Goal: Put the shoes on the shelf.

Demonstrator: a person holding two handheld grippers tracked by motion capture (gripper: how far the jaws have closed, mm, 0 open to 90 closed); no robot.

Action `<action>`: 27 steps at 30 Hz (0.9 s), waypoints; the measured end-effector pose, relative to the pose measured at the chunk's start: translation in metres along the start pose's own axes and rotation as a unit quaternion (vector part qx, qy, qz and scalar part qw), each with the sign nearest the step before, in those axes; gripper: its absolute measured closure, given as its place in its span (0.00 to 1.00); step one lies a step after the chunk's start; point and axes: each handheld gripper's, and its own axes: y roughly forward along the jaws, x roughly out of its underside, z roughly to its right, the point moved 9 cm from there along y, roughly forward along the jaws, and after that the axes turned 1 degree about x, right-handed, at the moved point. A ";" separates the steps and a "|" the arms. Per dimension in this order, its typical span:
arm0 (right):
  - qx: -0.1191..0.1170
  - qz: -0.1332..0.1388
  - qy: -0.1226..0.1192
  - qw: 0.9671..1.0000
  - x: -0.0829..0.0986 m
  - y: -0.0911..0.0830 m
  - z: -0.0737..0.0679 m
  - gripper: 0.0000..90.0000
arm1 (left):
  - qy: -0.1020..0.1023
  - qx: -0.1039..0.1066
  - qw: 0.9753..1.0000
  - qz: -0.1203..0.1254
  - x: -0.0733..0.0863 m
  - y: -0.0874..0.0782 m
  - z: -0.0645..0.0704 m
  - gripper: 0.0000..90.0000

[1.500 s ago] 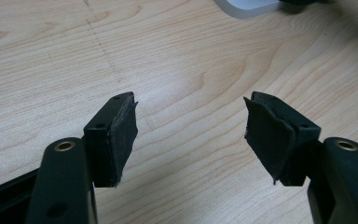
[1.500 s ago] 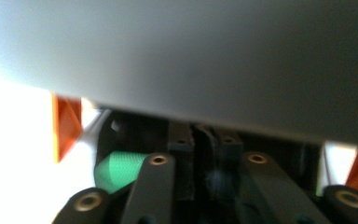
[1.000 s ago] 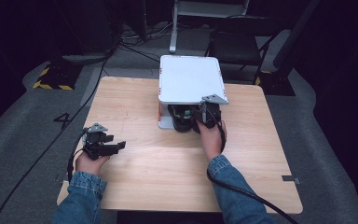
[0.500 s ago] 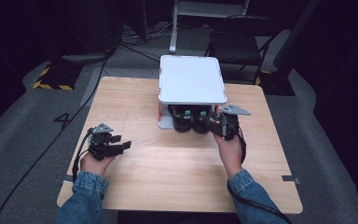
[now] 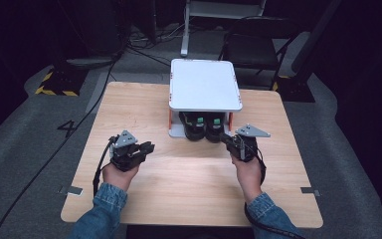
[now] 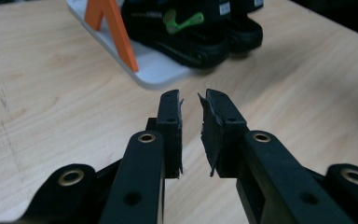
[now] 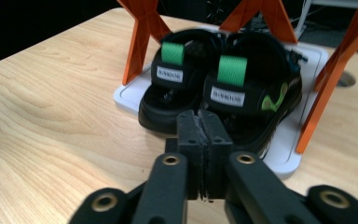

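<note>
Left gripper (image 5: 146, 147) sits over the left part of the wooden table (image 5: 129, 107), held in the person's left hand (image 5: 117, 174), cable trailing back toward the sleeve. In the left gripper view its jaws stand slightly parted with a narrow gap between the pads and nothing in it; the tips (image 6: 191, 100) point toward the near corner of the rack base, well short of it. At table centre stands a small two-level rack (image 5: 205, 84): white top shelf, orange legs, white base plate resting on the wood. On the base plate, under the top shelf, sits a pair of black sandals (image 5: 205, 128), side by side and touching, heels toward the person; each carries a green heel strap with a white label, seen clearly in the right gripper view (image 7: 223, 93). Lettering on the labels is too blurred to read. Right gripper (image 5: 227, 140) is just off the front right of the rack, held in the right hand (image 5: 247, 172), grey plate on top. In the right gripper view its jaws are pressed together, pads meeting, empty (image 7: 203, 126), aimed at the sandal heels and close to them; contact with the nearer sandal seems unlikely, but the angle leaves it uncertain.
</note>
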 end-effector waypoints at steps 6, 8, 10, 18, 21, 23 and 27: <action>-0.008 -0.002 -0.006 1.000 0.012 0.007 -0.004 1.00 | 0.009 0.002 1.000 0.005 -0.006 0.026 0.014 0.90; -0.011 -0.005 -0.007 1.000 0.015 0.010 -0.004 1.00 | -0.001 0.037 0.999 0.002 -0.008 0.045 0.022 0.90; -0.016 -0.010 0.000 1.000 0.019 0.013 -0.003 1.00 | 0.001 0.043 0.999 0.003 -0.010 0.053 0.024 0.90; -0.018 -0.018 -0.007 1.000 0.027 0.022 0.003 1.00 | -0.024 0.048 0.998 -0.011 -0.012 0.090 0.034 0.91; -0.021 -0.018 0.003 1.000 0.030 0.024 0.006 1.00 | -0.025 0.047 0.998 -0.012 -0.013 0.098 0.038 0.92; -0.023 -0.021 0.004 1.000 0.032 0.026 0.007 1.00 | -0.015 0.046 0.999 -0.017 -0.017 0.107 0.043 0.94; -0.033 -0.018 -0.020 0.999 0.034 0.032 0.009 1.00 | 0.014 0.062 0.998 -0.010 -0.021 0.116 0.049 0.96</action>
